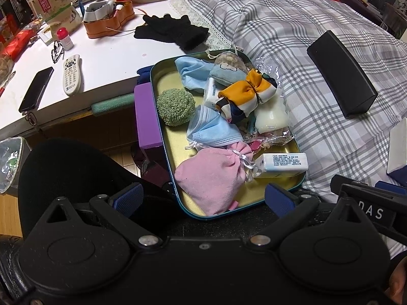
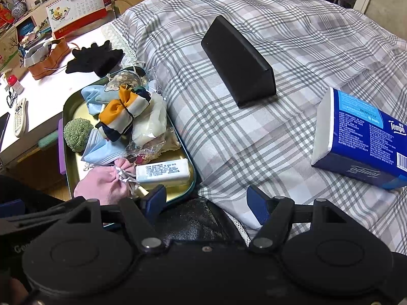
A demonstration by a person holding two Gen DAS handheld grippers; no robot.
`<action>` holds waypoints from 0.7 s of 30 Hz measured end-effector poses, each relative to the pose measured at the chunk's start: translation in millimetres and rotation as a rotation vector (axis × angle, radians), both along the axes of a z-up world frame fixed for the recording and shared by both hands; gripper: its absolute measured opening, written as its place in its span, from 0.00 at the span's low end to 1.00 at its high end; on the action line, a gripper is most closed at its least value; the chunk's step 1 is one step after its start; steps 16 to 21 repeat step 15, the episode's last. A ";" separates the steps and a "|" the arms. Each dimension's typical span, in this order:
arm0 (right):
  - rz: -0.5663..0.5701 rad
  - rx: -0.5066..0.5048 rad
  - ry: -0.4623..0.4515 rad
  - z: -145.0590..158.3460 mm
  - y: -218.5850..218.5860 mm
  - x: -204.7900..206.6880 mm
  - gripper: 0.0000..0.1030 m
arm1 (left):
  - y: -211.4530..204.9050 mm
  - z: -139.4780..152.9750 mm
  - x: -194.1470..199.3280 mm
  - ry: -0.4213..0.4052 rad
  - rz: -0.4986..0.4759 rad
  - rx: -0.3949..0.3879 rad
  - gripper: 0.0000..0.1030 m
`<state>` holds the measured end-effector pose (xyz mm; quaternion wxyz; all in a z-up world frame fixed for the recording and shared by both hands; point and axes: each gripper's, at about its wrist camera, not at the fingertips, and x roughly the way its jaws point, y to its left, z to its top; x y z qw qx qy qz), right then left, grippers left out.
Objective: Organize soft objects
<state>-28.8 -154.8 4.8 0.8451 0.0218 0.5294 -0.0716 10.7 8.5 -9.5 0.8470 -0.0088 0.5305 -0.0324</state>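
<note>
Tin full of soft stuff, both grippers hanging back empty

Left gripper (image 1: 203,198) and right gripper (image 2: 206,203) are both spread wide with nothing between the fingers. The tin (image 1: 162,137) already holds the pink pouch (image 1: 211,178), green puff (image 1: 175,106), masks (image 1: 213,129), scarf (image 1: 246,94) and a tissue pack (image 1: 282,164) — heaped, not sorted. Black gloves (image 1: 175,31) on the table and the big Tempo pack (image 2: 356,137) on the plaid cover sit outside it. Could be mid-loading or about to unpack — can't tell which, honestly.

Tissue pack (image 1: 398,150) cut by frame edge; tin (image 2: 66,117) near rim hidden.
</note>
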 end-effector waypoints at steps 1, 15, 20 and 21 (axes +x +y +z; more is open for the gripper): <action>0.000 0.001 0.000 0.0 -0.1 0.3 0.67 | 0.2 0.1 -0.1 0.000 0.001 0.000 0.96; 0.001 -0.001 0.004 -1.2 0.6 0.4 0.67 | -0.9 0.1 -1.5 -0.005 0.006 0.008 0.96; 0.001 -0.001 0.004 -1.2 0.6 0.4 0.67 | -0.9 0.1 -1.5 -0.005 0.006 0.008 0.96; 0.001 -0.001 0.004 -1.2 0.6 0.4 0.67 | -0.9 0.1 -1.5 -0.005 0.006 0.008 0.96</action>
